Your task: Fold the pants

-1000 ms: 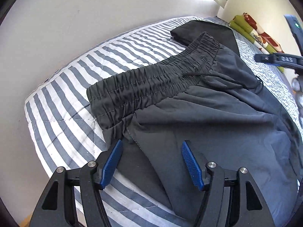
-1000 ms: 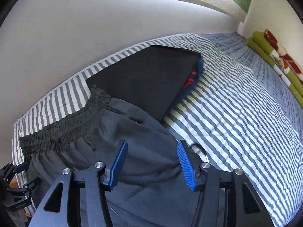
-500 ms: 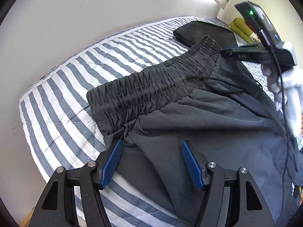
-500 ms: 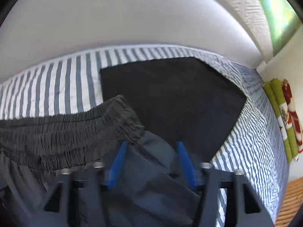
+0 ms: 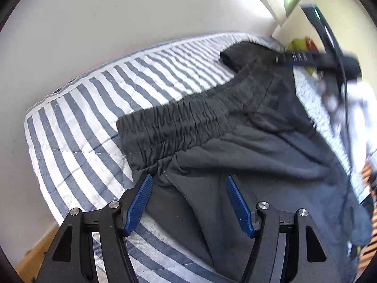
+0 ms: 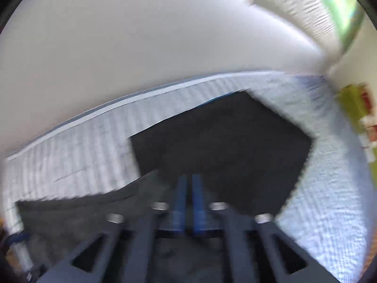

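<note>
pants [image 5: 235, 146] | waistband corner between open left tongs [image 5: 188, 202] | on bed [image 5: 94, 118]

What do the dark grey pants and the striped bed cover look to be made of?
Dark grey pants: thin woven synthetic, probably; matte with a faint sheen, soft creases, gathered elastic waistband. Blue-and-white striped bed cover: quilted cotton-like fabric, matte; stitched diamond lines and slight puffiness suggest padding.

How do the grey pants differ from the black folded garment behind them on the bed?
The grey pants lie spread out and wrinkled, with a gathered elastic waistband. The black garment is folded into a flat, neat shape. The pants are charcoal grey, while the garment is nearly black. The pants also cover more of the bed than the garment does. Both rest on the striped bedcover.
</note>
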The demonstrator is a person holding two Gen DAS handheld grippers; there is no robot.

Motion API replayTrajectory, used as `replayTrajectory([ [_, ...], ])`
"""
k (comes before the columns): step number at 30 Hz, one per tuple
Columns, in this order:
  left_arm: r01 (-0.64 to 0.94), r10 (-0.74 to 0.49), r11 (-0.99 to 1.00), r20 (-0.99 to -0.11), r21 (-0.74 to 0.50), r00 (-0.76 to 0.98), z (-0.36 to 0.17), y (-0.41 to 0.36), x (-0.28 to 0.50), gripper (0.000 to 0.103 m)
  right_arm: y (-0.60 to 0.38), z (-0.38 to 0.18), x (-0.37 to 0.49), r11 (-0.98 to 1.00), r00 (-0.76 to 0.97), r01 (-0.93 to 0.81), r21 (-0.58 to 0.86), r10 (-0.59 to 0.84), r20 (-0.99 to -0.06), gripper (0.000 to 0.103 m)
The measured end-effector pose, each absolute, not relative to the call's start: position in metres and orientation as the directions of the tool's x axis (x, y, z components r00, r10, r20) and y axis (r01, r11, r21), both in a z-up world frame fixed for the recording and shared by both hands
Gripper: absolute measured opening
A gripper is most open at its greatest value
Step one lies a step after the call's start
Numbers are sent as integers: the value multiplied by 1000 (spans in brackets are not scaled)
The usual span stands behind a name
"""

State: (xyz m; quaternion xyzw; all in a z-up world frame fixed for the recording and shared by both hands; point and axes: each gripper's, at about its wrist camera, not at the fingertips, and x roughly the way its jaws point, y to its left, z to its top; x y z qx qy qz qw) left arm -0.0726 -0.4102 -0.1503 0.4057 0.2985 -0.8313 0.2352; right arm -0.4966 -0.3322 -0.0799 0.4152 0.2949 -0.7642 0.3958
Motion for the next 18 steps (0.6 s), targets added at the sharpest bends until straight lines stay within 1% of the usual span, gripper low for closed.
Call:
replayTrajectory([
  [1, 634, -150, -706, -808, -316, -570, -148, -411, -71, 69, -329, -80, -494, -503, -341, 856, -120, -373, -863, 64],
  [2, 636, -157, -701, -801, -321, -577, -146, -412, -69, 69, -324, -80, -489, -493, -354, 860, -132, -390, -850, 66],
  [4, 644, -170, -690, -791, -330, -588, -145, -415, -66, 69, -319, -83, -484, -471, -354, 871, -143, -398, -846, 66],
  [5, 647, -169, -687, -792, -332, -586, -145, -416, -66, 69, -320, -89, -482, -460, -349, 875, -152, -381, -856, 64],
  [7, 653, -164, -685, -806, -322, -569, -150, -418, -70, 69, -325, -101, -478, -436, -380, 873, -220, -326, -866, 33],
  [8, 656, -166, -687, -811, -312, -560, -152, -418, -71, 69, -329, -108, -475, -418, -405, 868, -268, -284, -869, 4],
  [9, 656, -170, -693, -817, -299, -551, -152, -417, -73, 69, -334, -113, -473, -414, -433, 857, -307, -256, -865, 4],
  [10, 657, -177, -698, -821, -285, -543, -152, -415, -75, 69, -335, -110, -470, -412, -456, 850, -329, -262, -851, 3],
  [13, 660, -190, -711, -836, -244, -515, -155, -409, -82, 69, -331, -84, -475, -466, -478, 834, -296, -341, -810, 3],
  [14, 663, -198, -712, -839, -232, -506, -156, -408, -84, 69, -329, -78, -481, -500, -494, 818, -285, -355, -794, 0],
  [16, 665, -202, -708, -833, -239, -515, -153, -408, -84, 69, -333, -78, -495, -595, -602, 726, -345, -307, -737, 0],
  [17, 664, -200, -706, -829, -247, -522, -152, -407, -84, 69, -340, -83, -504, -616, -603, 710, -340, -284, -746, 0],
  [18, 663, -200, -705, -826, -253, -528, -150, -408, -84, 69, -343, -90, -510, -614, -561, 728, -305, -276, -781, 0],
])
